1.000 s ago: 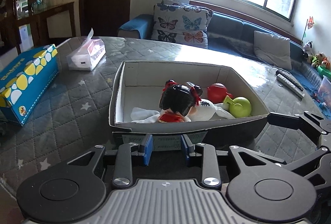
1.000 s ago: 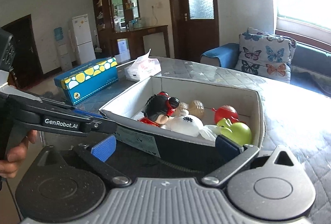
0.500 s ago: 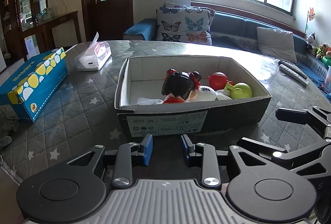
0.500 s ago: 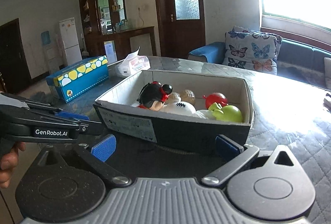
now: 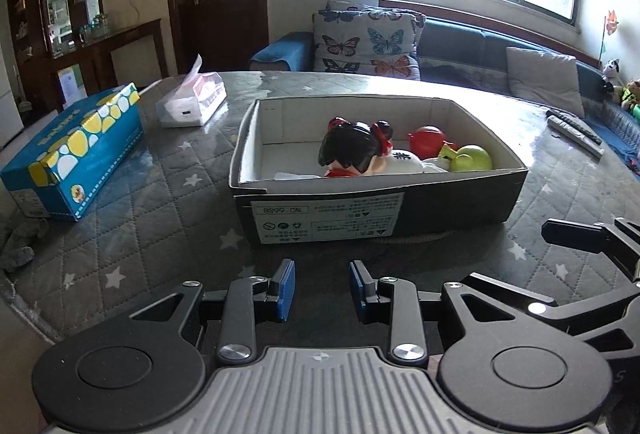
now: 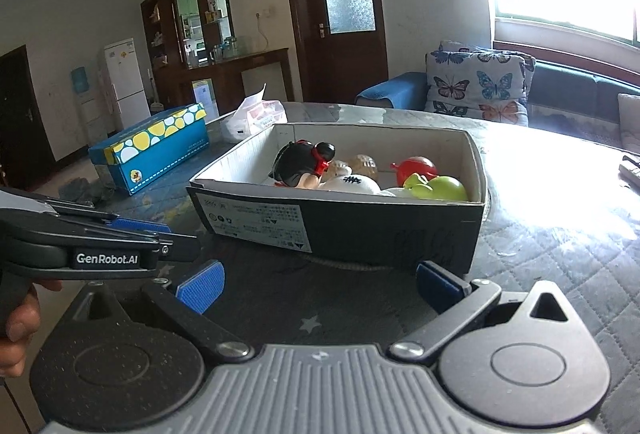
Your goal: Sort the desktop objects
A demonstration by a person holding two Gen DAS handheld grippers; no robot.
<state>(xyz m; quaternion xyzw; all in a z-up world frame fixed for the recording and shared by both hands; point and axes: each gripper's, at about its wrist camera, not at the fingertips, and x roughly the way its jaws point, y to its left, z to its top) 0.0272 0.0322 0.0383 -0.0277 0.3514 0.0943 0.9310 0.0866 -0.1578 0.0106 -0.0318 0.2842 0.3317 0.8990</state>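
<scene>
A black cardboard box (image 5: 460, 205) with a white inside stands on the quilted table (image 5: 168, 218). In it lie a doll (image 5: 352, 149) with black hair and red bows, a red toy (image 5: 428, 137), a green toy (image 5: 472, 158) and a white one (image 5: 404, 163). My left gripper (image 5: 322, 288) is open just short of the box's labelled front wall, with nothing between its blue pads. My right gripper (image 6: 320, 286) stands wide open before the same box (image 6: 360, 230), also with nothing in it. The left gripper (image 6: 120, 246) shows at the left of the right wrist view, with a hand (image 6: 16, 314) on it.
A blue carton with yellow and white spots (image 5: 76, 153) and a tissue pack (image 5: 192, 105) lie left of the box. Two remote controls (image 5: 576, 129) rest at the table's far right. A sofa with a butterfly cushion (image 5: 368, 45) runs behind. The table's near-left edge (image 5: 24, 310) is close.
Both grippers have drawn back from the box's front wall, so the box now sits farther off. The jaws have kept the same width.
</scene>
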